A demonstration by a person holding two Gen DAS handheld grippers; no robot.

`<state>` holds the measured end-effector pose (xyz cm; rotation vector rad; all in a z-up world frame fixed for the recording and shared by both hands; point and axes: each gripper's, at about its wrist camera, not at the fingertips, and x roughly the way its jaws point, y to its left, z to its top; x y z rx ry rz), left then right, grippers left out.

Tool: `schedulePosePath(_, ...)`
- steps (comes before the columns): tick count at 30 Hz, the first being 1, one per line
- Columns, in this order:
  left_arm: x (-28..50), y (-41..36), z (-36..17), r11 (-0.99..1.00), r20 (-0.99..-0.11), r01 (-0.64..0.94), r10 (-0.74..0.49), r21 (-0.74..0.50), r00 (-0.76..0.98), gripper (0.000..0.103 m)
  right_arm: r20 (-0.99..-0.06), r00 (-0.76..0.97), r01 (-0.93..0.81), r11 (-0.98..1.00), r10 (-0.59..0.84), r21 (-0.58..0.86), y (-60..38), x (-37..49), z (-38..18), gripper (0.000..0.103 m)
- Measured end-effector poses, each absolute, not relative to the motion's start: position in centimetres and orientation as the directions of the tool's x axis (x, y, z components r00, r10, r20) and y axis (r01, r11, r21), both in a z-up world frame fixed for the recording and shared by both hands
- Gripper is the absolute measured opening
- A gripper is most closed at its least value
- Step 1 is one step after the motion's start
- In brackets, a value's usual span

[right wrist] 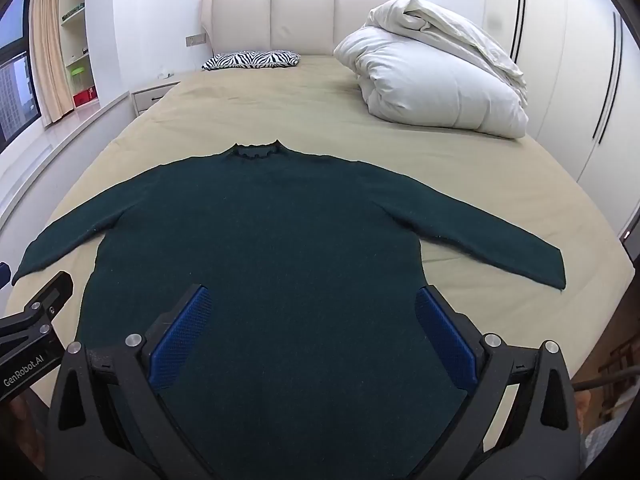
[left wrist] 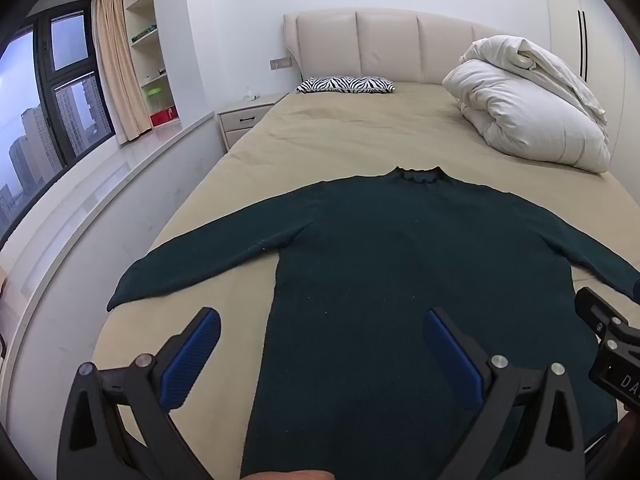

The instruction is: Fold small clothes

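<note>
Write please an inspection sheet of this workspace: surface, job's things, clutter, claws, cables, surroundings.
Surface: bed with a tan sheet, lightly wrinkled.
Job's things: dark green sweater lies flat, neck away from the cameras, both sleeves spread, not yet folded.
Clutter: zebra-print pillow near the headboard; bundled white duvet at the far right.
Claws: left claw open, empty; right claw open, empty; both above the sweater's lower part.
Cables: nothing seen.
Surroundings: nightstand, window, curtain, shelves, wardrobe.
</note>
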<state>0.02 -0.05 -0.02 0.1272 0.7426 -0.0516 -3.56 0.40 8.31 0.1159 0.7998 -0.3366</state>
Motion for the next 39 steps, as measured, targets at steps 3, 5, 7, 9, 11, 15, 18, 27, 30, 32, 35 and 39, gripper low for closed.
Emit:
schedulePosePath(3, 0.03, -0.04, -0.03, 0.991, -0.678, 0.092, -0.001, 0.098, 0.735, 0.103, -0.722, 0.645, 0.338, 0.941, -0.250, -0.025, 0.45, -3.46, 8.17, 0.103)
schedulePosePath(5, 0.01, -0.04, -0.02, 0.991, -0.678, 0.091, -0.002, 0.096, 0.735, 0.103, -0.724, 0.643, 0.338, 0.941, -0.249, -0.024, 0.39, -3.39, 8.10, 0.103)
schedulePosePath(7, 0.02, -0.05, -0.02, 0.991, -0.678, 0.092, -0.002, 0.097, 0.735, 0.103, -0.725, 0.642, 0.337, 0.941, -0.248, -0.023, 0.36, -3.44, 8.11, 0.103)
schedulePosePath(9, 0.01, -0.06, -0.02, 0.991, -0.678, 0.091, 0.000, 0.098, 0.735, 0.103, -0.726, 0.642, 0.337, 0.941, -0.248, -0.023, 0.33, -3.42, 8.03, 0.103)
schedulePosePath(11, 0.02, -0.06, -0.02, 0.991, -0.679, 0.092, -0.002, 0.097, 0.734, 0.103, -0.726, 0.642, 0.336, 0.941, -0.246, -0.022, 0.34, -3.40, 7.98, 0.103)
schedulePosePath(15, 0.02, -0.07, -0.03, 0.991, -0.679, 0.092, 0.000, 0.099, 0.734, 0.103, -0.727, 0.641, 0.337, 0.941, -0.246, -0.021, 0.32, -3.42, 7.89, 0.103)
schedulePosePath(18, 0.03, -0.08, -0.03, 0.991, -0.680, 0.092, 0.000, 0.099, 0.733, 0.103, -0.729, 0.640, 0.336, 0.942, -0.244, -0.020, 0.32, -3.42, 7.73, 0.103)
schedulePosePath(27, 0.04, -0.08, -0.03, 0.991, -0.680, 0.093, 0.000, 0.099, 0.733, 0.103, -0.729, 0.640, 0.335, 0.942, -0.242, -0.019, 0.29, -3.49, 7.66, 0.103)
schedulePosePath(30, 0.05, -0.08, -0.03, 0.991, -0.680, 0.092, 0.000, 0.100, 0.733, 0.103, -0.729, 0.640, 0.335, 0.942, -0.242, -0.018, 0.32, -3.51, 7.60, 0.103)
schedulePosePath(32, 0.04, -0.08, -0.02, 0.991, -0.681, 0.092, 0.000, 0.099, 0.733, 0.103, -0.730, 0.639, 0.335, 0.942, -0.242, -0.020, 0.34, -3.49, 7.58, 0.103)
schedulePosePath(35, 0.05, -0.08, -0.02, 0.991, -0.681, 0.093, 0.000, 0.100, 0.733, 0.103, -0.730, 0.639, 0.335, 0.942, -0.242, -0.019, 0.31, -3.48, 7.63, 0.103)
schedulePosePath(39, 0.05, -0.08, -0.02, 0.991, -0.681, 0.092, 0.000, 0.100, 0.732, 0.103, -0.731, 0.639, 0.334, 0.942, -0.241, -0.018, 0.35, -3.49, 7.55, 0.103)
